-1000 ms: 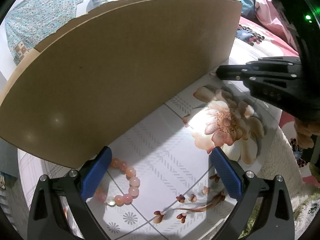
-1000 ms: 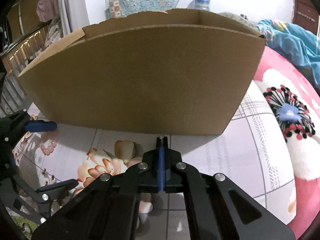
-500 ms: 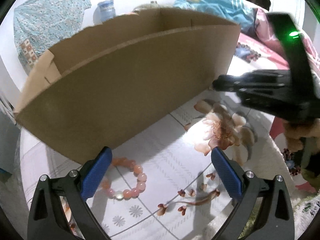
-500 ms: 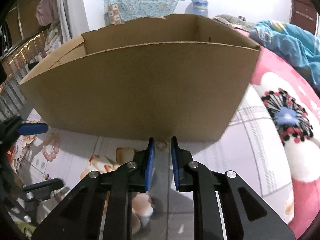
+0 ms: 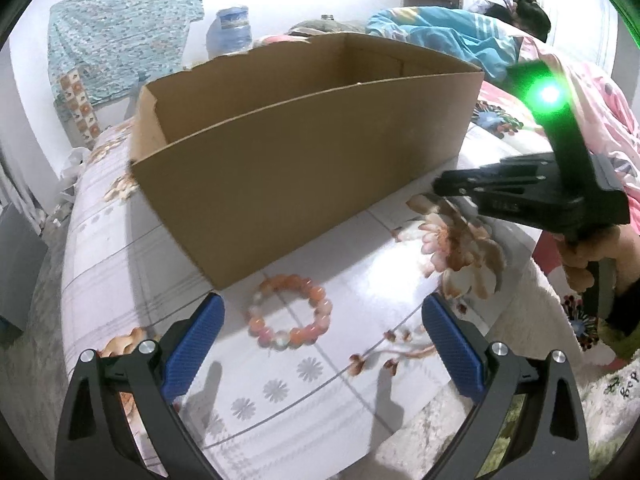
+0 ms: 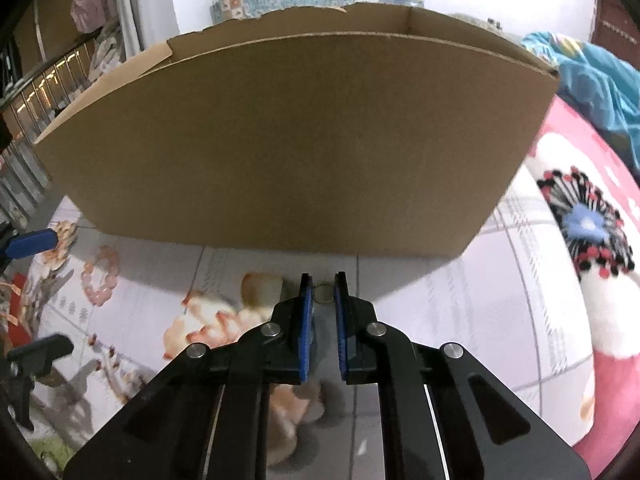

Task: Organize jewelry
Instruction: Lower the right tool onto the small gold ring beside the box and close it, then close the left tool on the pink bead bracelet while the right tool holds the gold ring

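Two pieces lie on the flowered cloth [image 5: 120, 248] before the cardboard box [image 6: 296, 140]. Small ring [image 6: 323, 293]: at 12 o'clock from my right gripper [image 6: 322, 285], between the narrowly parted tips, not pinched, just short of the box wall. Bead bracelet [image 5: 289, 311]: at 12 o'clock between the wide-spread tips of my left gripper [image 5: 322, 312], untouched. Judgement: the ring is thin and flat, so lower the tips to the cloth, centre them on the band, close slowly; a skewed pinch could flick it under the box.
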Demonstrator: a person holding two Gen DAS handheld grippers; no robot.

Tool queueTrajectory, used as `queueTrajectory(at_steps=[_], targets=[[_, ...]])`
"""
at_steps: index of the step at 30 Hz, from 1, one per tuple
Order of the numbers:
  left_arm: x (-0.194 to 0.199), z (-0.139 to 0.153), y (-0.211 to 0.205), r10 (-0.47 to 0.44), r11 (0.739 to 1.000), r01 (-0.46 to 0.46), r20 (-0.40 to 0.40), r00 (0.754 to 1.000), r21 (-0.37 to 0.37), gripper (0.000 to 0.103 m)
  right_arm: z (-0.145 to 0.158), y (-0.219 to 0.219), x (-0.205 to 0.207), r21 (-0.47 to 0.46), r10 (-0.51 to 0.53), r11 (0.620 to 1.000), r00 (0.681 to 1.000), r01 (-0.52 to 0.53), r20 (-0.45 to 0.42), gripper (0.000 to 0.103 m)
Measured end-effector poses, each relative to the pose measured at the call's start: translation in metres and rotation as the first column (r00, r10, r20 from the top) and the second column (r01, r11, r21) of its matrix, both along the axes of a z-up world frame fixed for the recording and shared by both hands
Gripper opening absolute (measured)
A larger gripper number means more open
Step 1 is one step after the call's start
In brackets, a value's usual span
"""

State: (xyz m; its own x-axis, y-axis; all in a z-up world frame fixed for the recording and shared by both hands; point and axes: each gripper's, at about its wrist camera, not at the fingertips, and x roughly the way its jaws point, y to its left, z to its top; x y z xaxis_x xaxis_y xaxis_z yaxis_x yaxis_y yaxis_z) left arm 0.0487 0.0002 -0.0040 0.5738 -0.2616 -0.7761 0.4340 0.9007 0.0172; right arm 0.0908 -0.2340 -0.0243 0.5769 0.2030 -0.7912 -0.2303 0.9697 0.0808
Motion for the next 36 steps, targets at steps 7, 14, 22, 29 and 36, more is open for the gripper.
queueTrajectory(at_steps=[7, 14, 22, 29, 36], targets=[[-0.007, -0.001, 0.013, 0.012, 1.0, -0.012, 0.009, 1.0, -0.027, 0.09, 0.0, 0.003, -0.034, 0.055, 0.036, 0.998, 0.999, -0.034, -0.03, 0.009], [0.005, -0.005, 0.006, -0.022, 1.0, 0.022, 0.012, 1.0, -0.013, 0.063, 0.004, 0.002, -0.056, 0.125, 0.061, 0.99, 0.998, -0.062, 0.009, 0.023], [0.019, -0.015, 0.004, -0.027, 1.0, 0.027, -0.031, 0.999, 0.011, 0.042, 0.009, -0.012, -0.068, 0.162, 0.011, 0.987, 0.999, -0.016, 0.03, 0.032], [0.025, -0.024, -0.001, -0.023, 0.999, 0.026, -0.077, 0.997, 0.041, 0.033, 0.013, -0.005, -0.066, 0.182, -0.009, 0.983, 0.999, 0.002, 0.037, 0.032], [0.025, -0.026, 0.002, -0.02, 0.999, 0.022, -0.07, 0.997, 0.033, 0.021, 0.012, -0.006, -0.066, 0.195, -0.014, 0.981, 1.0, 0.009, 0.026, 0.032]])
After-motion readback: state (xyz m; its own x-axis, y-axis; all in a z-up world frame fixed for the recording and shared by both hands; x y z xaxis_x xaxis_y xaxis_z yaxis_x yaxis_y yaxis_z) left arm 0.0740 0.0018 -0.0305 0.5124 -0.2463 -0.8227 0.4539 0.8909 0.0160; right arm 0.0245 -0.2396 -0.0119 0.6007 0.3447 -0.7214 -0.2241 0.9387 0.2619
